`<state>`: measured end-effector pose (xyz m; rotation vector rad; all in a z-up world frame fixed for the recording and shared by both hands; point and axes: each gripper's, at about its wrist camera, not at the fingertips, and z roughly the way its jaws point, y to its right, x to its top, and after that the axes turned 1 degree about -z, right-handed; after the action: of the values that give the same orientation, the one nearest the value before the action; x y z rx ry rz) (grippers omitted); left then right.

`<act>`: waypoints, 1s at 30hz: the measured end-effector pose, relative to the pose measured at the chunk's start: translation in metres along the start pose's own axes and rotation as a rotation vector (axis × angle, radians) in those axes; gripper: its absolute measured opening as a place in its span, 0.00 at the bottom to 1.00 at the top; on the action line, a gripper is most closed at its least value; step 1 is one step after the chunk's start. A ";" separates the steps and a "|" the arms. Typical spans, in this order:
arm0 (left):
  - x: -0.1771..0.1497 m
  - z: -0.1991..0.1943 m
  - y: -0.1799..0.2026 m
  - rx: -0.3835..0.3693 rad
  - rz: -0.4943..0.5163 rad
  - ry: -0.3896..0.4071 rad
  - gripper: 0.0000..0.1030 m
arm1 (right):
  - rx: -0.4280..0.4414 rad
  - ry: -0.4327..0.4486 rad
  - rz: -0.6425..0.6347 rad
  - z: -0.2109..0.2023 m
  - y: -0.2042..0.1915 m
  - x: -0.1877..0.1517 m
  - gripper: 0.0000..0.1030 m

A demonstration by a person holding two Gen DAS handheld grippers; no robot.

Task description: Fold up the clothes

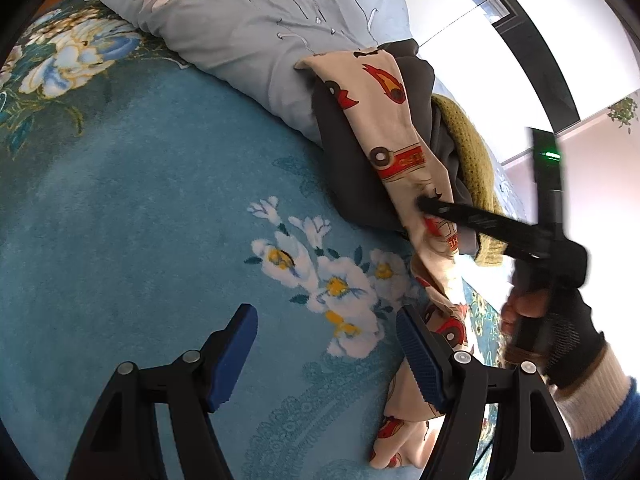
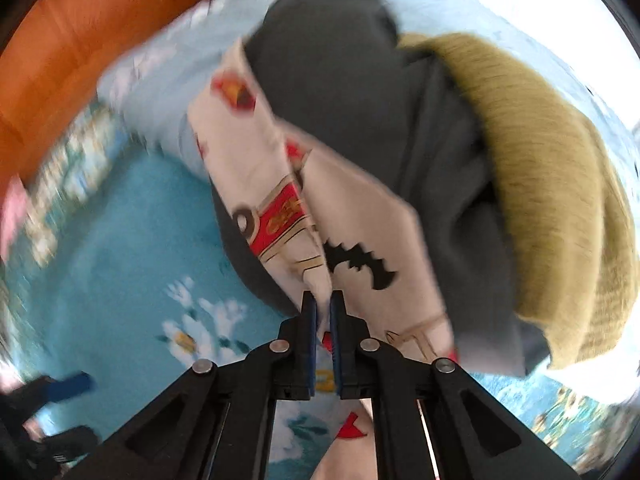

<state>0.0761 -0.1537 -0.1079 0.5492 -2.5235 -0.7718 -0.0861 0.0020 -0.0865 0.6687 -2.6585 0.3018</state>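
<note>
Right wrist view shows the cream fire-engine-print garment pinched between the blue pads of the right gripper, whose jaws are clenched on a bunched ridge of the cloth with only a thin slit between them. The picture is smeared, so the exact edge being held cannot be made out. The garment runs up from the jaws across a dark grey garment, with an olive knitted piece lying against the grey one's far side; all three make a loose heap on the turquoise floral bedspread.

To do this step well, my judgement is that the printed piece should be drawn clear of the heap without dragging the grey one along, and laid out flat on the open bedspread before any crease is made. The left gripper would do best taking a second edge so the cloth hangs taut between two holds.

Left wrist view shows the same garment as a long, twisted strip trailing from the heap down past the right-hand finger of the left gripper, whose jaws stand wide apart with nothing between them. The fabric looks thin and limp, cream with red trucks, flaming balls and black shapes, creased rather than folded.

Beyond the heap lies a pale blue daisy-print pillow, and a gloved hand grips the right tool's handle.
</note>
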 end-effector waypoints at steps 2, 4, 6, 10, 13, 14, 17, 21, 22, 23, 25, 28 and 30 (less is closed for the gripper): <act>-0.001 -0.001 0.003 -0.003 0.002 0.002 0.73 | 0.052 0.062 0.074 -0.023 0.010 -0.005 0.06; -0.002 -0.002 0.008 -0.007 0.011 0.003 0.73 | 0.086 0.118 0.147 -0.053 0.027 -0.020 0.06; -0.005 -0.004 0.016 -0.012 0.028 0.001 0.73 | 0.114 0.173 0.220 -0.085 0.046 -0.038 0.05; -0.014 -0.007 0.034 -0.025 0.065 -0.005 0.73 | 0.158 0.280 0.364 -0.150 0.084 -0.074 0.05; -0.021 -0.007 0.048 -0.034 0.093 -0.014 0.73 | 0.127 0.346 0.465 -0.195 0.120 -0.109 0.05; -0.022 -0.007 0.052 -0.036 0.101 -0.019 0.73 | 0.104 0.363 0.499 -0.208 0.132 -0.122 0.05; -0.028 -0.006 0.066 -0.046 0.128 -0.032 0.73 | 0.046 0.417 0.603 -0.241 0.168 -0.158 0.05; -0.038 0.000 0.081 -0.050 0.157 -0.066 0.73 | -0.042 0.491 0.730 -0.278 0.206 -0.206 0.05; -0.040 0.002 0.085 -0.050 0.163 -0.076 0.73 | -0.068 0.500 0.750 -0.287 0.214 -0.217 0.05; -0.043 0.004 0.088 -0.050 0.171 -0.088 0.73 | -0.092 0.498 0.768 -0.291 0.220 -0.227 0.05; -0.048 0.009 0.094 -0.044 0.182 -0.110 0.73 | -0.136 0.476 0.800 -0.291 0.226 -0.247 0.05; -0.055 0.013 0.097 -0.036 0.171 -0.127 0.73 | -0.203 0.441 0.848 -0.292 0.235 -0.276 0.05; -0.057 0.014 0.096 -0.029 0.159 -0.126 0.73 | -0.234 0.387 0.860 -0.285 0.239 -0.292 0.05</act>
<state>0.0929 -0.0466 -0.0771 0.2934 -2.6282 -0.8047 0.1220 0.4118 0.0239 -0.5817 -2.3883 0.2921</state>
